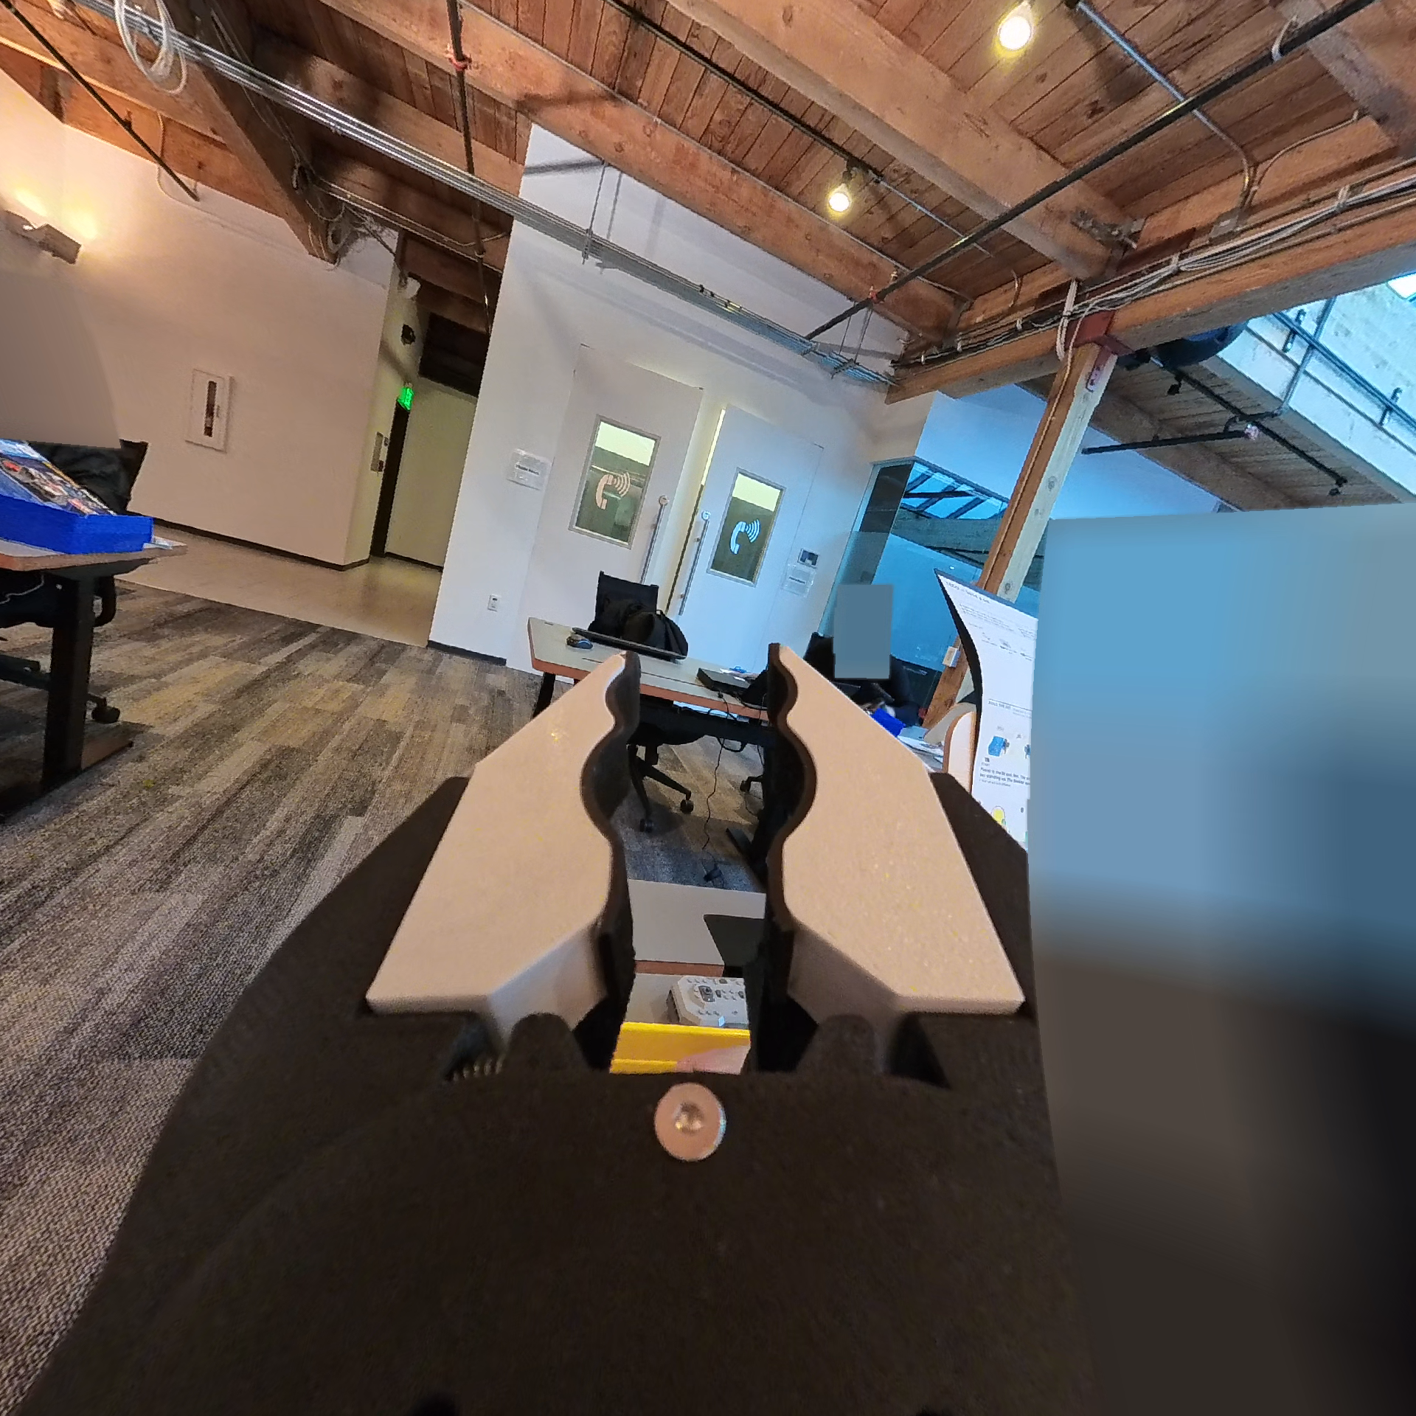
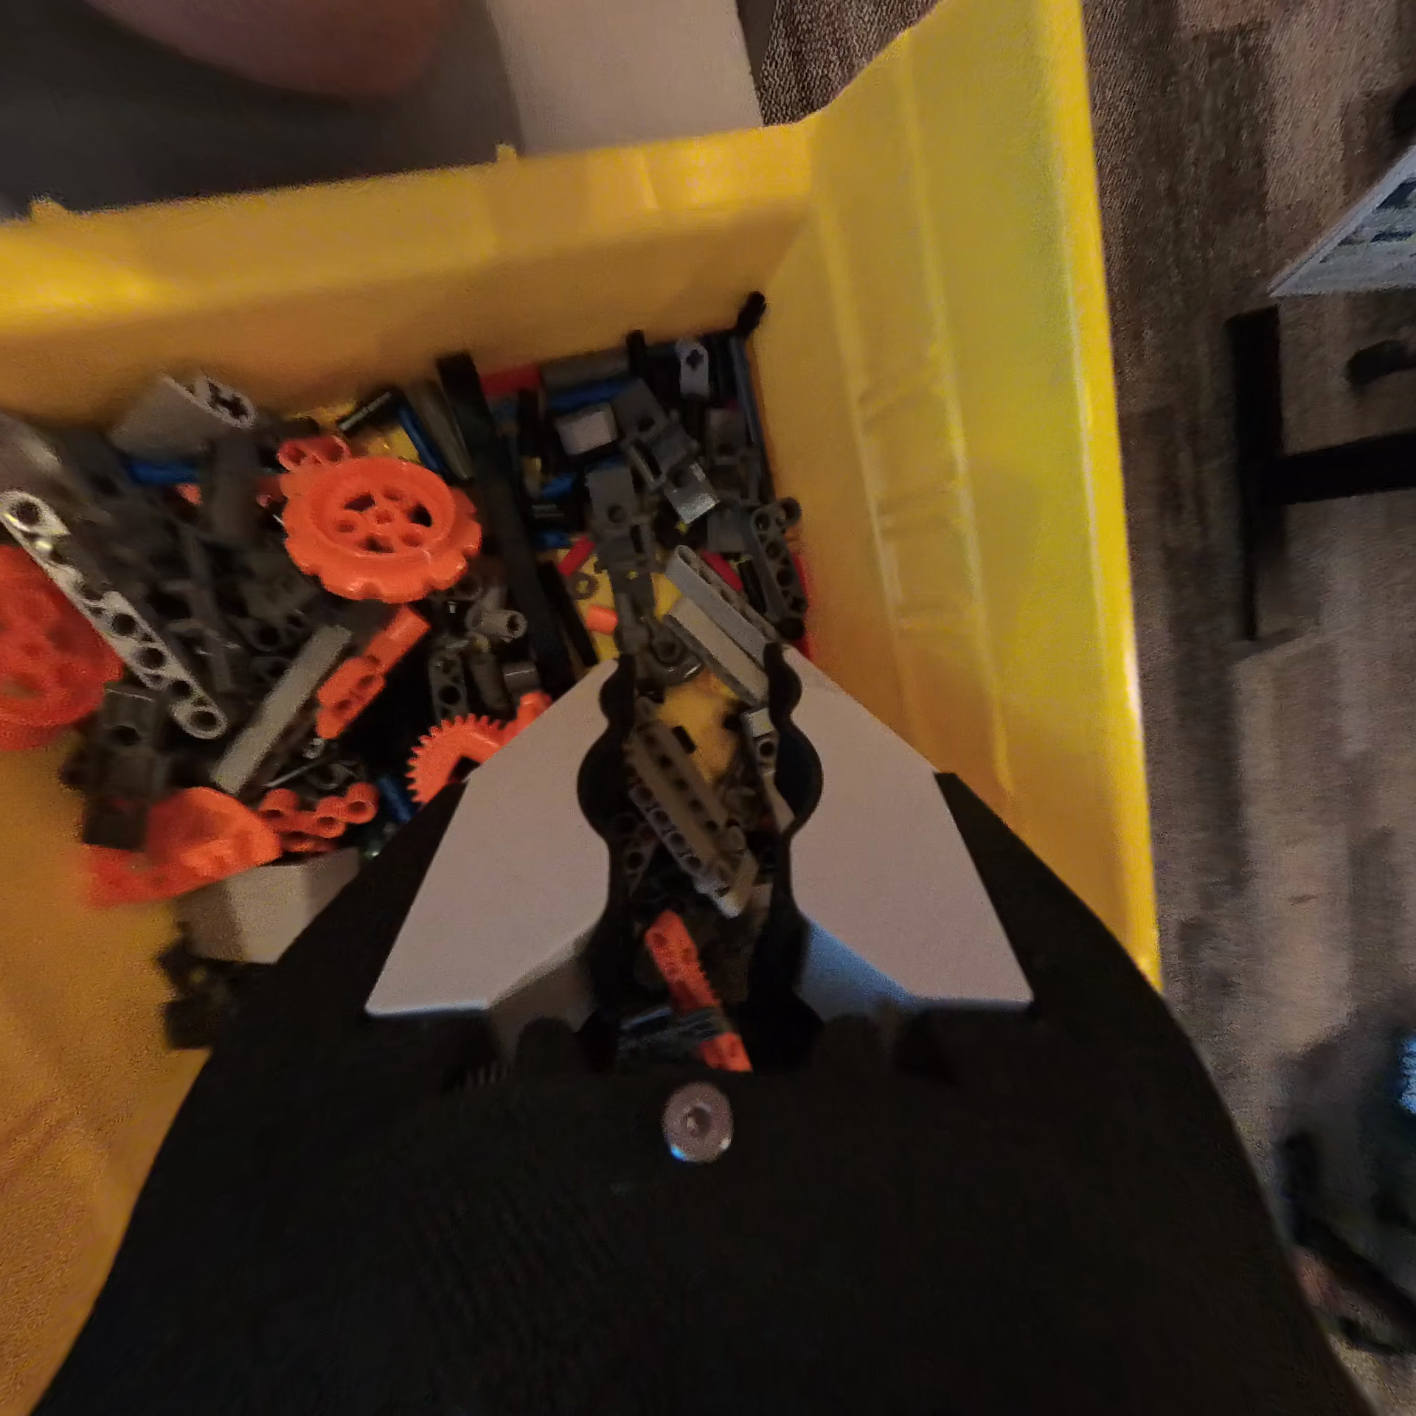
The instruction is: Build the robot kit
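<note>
My right gripper (image 2: 701, 659) points down into a yellow plastic bin (image 2: 942, 460) full of loose building-toy parts: grey beams, black pins, blue axles. Its jaws stand open with nothing between them, the tips just above a light grey beam (image 2: 720, 628) near the bin's right wall. An orange gear wheel (image 2: 379, 532) lies to the left in the pile. My left gripper (image 1: 701, 667) is raised and points across an office room, open and empty. Below it, between its fingers, a sliver of the yellow bin (image 1: 678, 1046) shows.
A desk (image 1: 667, 674) with a bag and a keyboard stands ahead in the left wrist view. A blue box (image 1: 69, 521) lies on a desk at the left. A printed sheet (image 1: 996, 735) stands at the right. Grey carpet (image 2: 1264, 766) lies right of the bin. Tip to tip, the grippers are about 35 cm apart. The orange gear wheel (image 2: 379, 532) is closer to my right gripper, around 6 cm from its tips; the left tips are 40 cm off.
</note>
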A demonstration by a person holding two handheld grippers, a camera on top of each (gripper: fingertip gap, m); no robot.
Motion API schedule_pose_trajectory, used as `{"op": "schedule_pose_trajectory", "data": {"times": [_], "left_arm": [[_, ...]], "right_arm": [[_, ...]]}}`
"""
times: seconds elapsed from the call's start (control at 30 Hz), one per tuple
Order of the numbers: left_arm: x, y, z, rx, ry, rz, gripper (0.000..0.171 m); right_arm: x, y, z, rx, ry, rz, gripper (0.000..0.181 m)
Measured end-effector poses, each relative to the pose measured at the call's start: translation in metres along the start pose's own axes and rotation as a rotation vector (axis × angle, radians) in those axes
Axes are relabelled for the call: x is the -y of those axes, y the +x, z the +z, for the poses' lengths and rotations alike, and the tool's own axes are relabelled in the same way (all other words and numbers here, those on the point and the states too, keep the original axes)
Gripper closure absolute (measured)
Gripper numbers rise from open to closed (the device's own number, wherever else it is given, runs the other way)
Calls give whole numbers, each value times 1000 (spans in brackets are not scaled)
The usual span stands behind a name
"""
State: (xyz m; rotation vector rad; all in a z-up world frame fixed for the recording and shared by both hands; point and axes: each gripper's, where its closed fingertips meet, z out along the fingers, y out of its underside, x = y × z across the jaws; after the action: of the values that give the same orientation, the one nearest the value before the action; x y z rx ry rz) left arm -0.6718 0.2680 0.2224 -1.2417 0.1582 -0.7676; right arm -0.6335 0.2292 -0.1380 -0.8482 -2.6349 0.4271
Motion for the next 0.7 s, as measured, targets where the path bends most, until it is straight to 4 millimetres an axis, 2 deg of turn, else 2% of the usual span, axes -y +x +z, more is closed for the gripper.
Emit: {"op": "schedule_pose_trajectory", "data": {"times": [0.13, 0.3, 0.4, 0.5, 0.7], "left_arm": [[0, 0, 0, 1, 1, 0, 141], [-1, 0, 1, 2, -2, 4, 141], [-2, 1, 2, 2, -6, 6, 141], [-2, 2, 2, 1, -9, 9, 141], [-3, 3, 4, 1, -14, 12, 141]], "right_arm": [[0, 10, 6, -21, -56, -148, 154], [-7, 10, 16, 11, -159, -287, 160], [-7, 14, 18, 20, -187, -279, 160], [-9, 12, 20, 8, -211, -343, 160], [-8, 9, 24, 50, -178, -284, 162]]}}
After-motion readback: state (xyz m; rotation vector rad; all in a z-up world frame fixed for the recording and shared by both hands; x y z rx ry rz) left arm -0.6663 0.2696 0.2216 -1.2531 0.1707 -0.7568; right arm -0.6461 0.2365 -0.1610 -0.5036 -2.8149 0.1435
